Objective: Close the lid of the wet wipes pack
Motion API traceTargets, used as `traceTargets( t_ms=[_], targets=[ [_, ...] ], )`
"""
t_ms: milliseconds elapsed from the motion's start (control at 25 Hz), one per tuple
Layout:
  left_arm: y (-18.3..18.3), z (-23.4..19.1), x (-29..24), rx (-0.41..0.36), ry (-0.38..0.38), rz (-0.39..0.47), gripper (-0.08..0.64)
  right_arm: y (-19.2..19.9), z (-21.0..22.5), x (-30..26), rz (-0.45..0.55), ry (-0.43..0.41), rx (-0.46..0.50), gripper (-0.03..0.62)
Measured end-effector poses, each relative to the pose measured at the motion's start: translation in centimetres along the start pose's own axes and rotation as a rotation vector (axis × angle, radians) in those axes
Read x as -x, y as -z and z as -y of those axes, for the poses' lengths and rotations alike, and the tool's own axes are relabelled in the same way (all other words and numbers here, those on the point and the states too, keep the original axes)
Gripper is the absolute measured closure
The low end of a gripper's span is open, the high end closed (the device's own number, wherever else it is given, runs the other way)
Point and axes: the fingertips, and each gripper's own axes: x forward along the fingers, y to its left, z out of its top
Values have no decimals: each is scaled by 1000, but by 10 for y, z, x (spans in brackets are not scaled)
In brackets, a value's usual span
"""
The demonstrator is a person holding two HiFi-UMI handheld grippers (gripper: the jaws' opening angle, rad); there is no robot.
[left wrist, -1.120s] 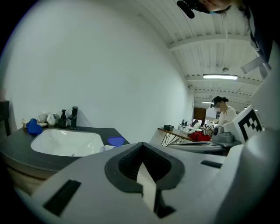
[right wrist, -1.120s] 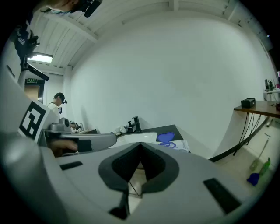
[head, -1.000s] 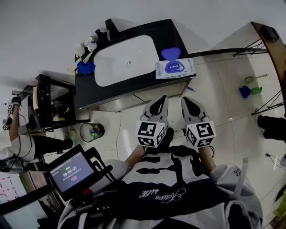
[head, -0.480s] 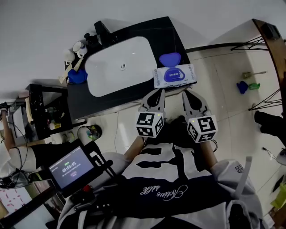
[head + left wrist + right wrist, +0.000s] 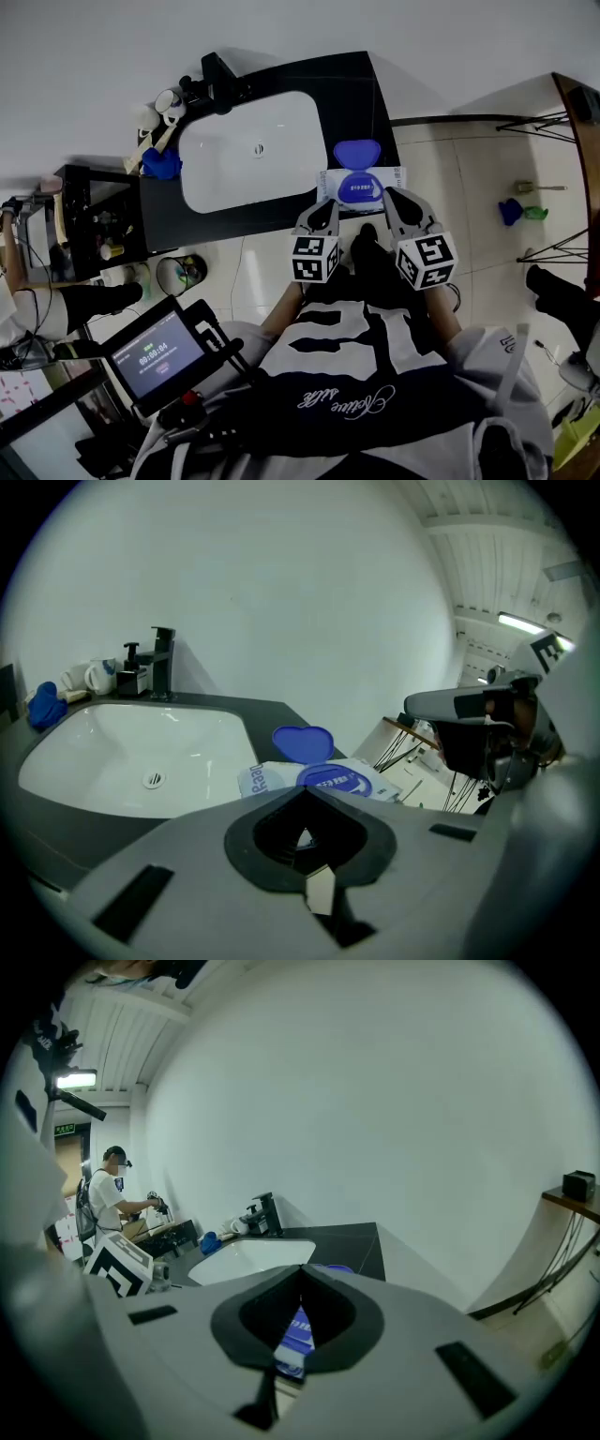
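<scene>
- Monitor (image 5: 157,354), nearest at lower left; its digits are too small to read; the cursive script on the person's shirt (image 5: 356,398) is likewise not legible
- Left gripper (image 5: 321,217): jaws meet tip to tip, nothing between them; right gripper (image 5: 401,208): the same, empty; both are just short of the pack
- Wet wipes pack (image 5: 361,186): on the black countertop (image 5: 347,84), at its front edge, right of the white basin (image 5: 244,155); blue oval label, print unreadable; partial letters "Rea" on its white side; blue lid (image 5: 356,152) stands raised
- Black faucet (image 5: 217,70): behind the basin
</scene>
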Motion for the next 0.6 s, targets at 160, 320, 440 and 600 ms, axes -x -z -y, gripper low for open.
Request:
traceTargets(
  t_ms=[160, 320, 440, 600],
  targets=[
    [13, -11, -17, 44, -68, -58, 561, 2, 24, -23, -54, -53, 33, 600],
    [19, -8, -20, 80, -107, -100, 561, 4, 46, -32, -120, -87, 68, 600],
    [20, -5, -18, 104, -120, -115, 561, 9, 59, -41, -170, -111, 103, 600],
    [22, -10, -22, 140, -123, -128, 561, 17, 76, -66, -227, -140, 142, 600]
  ],
)
